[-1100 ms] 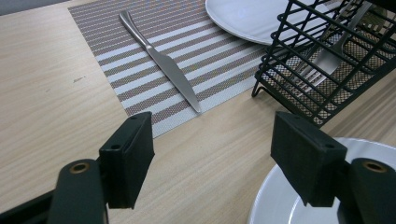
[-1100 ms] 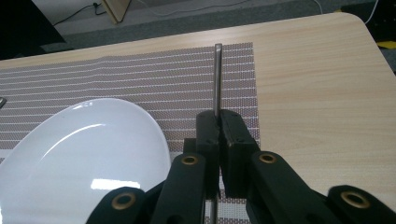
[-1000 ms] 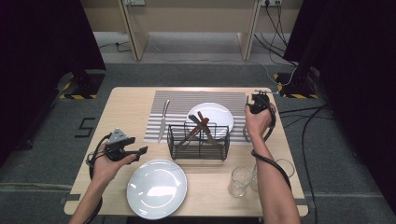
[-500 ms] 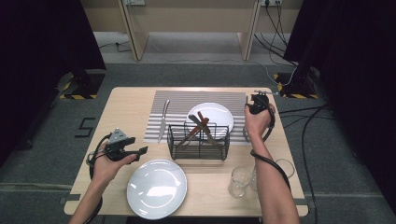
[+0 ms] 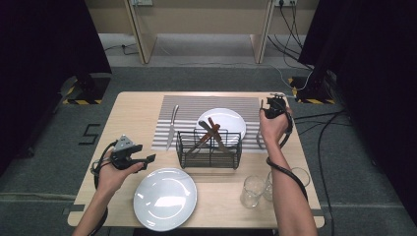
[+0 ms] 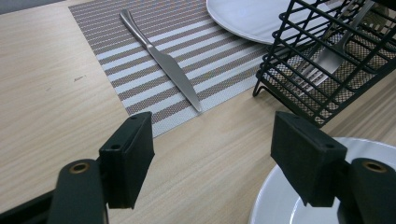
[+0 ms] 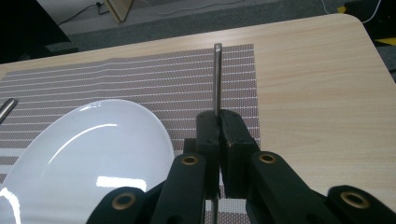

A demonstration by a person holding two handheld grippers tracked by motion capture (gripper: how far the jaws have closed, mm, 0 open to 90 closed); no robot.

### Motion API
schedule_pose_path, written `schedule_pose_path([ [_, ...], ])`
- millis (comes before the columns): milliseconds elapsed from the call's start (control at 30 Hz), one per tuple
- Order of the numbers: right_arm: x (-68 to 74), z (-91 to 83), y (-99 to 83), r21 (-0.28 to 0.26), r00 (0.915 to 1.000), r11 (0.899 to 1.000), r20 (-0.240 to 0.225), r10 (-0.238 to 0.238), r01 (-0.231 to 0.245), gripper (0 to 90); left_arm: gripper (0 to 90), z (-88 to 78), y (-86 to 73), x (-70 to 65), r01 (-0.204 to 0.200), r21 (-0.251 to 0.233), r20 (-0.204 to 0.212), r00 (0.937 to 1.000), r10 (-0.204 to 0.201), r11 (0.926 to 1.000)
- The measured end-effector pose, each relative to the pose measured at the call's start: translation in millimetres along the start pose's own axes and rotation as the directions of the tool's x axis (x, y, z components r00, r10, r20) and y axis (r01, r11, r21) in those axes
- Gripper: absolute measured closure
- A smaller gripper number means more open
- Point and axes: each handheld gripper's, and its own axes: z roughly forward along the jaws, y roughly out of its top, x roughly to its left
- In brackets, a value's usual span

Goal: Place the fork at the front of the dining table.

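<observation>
My right gripper (image 5: 272,104) (image 7: 218,123) is shut on the thin handle of a metal utensil (image 7: 217,79). It holds it low over the right edge of the striped placemat (image 5: 196,105), just right of the far white plate (image 5: 231,120) (image 7: 93,149). The handle end sticks out past the jaws; the utensil's head is hidden. My left gripper (image 5: 149,158) (image 6: 212,140) hovers open and holds nothing, over bare table left of the near white plate (image 5: 164,199) (image 6: 280,205). A table knife (image 5: 171,127) (image 6: 163,65) lies on the placemat's left part.
A black wire basket (image 5: 209,147) (image 6: 317,70) stands mid-table with a fork (image 6: 327,56) and brown-handled utensils (image 5: 212,129) in it. Two drinking glasses (image 5: 253,191) (image 5: 295,179) stand near the front right edge. Cables trail on the floor beyond the table.
</observation>
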Motion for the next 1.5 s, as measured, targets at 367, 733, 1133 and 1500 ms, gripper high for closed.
schedule_pose_path([
  [367,-0.5,6.1,-0.3,0.045,1.0000,0.999,0.008,0.002,-0.003,87.3,29.4,0.0,-1.1,1.2,0.001,0.002,-0.002,1.0000,-0.001,1.0000],
  [733,1.4,11.2,0.5,0.056,0.9999,0.998,0.012,-0.002,0.001,87.3,29.4,0.1,-1.5,1.7,0.004,0.001,-0.003,1.0000,-0.004,1.0000],
  [1133,1.7,4.3,5.5,0.063,0.9999,0.998,0.012,-0.006,0.005,87.4,29.4,0.9,-1.0,0.8,0.000,0.004,-0.002,1.0000,0.000,1.0000],
  [1500,1.9,6.5,4.3,0.082,0.9998,0.997,0.017,-0.010,0.009,87.4,29.4,1.7,-1.8,0.9,0.001,0.006,0.000,1.0000,-0.001,1.0000],
])
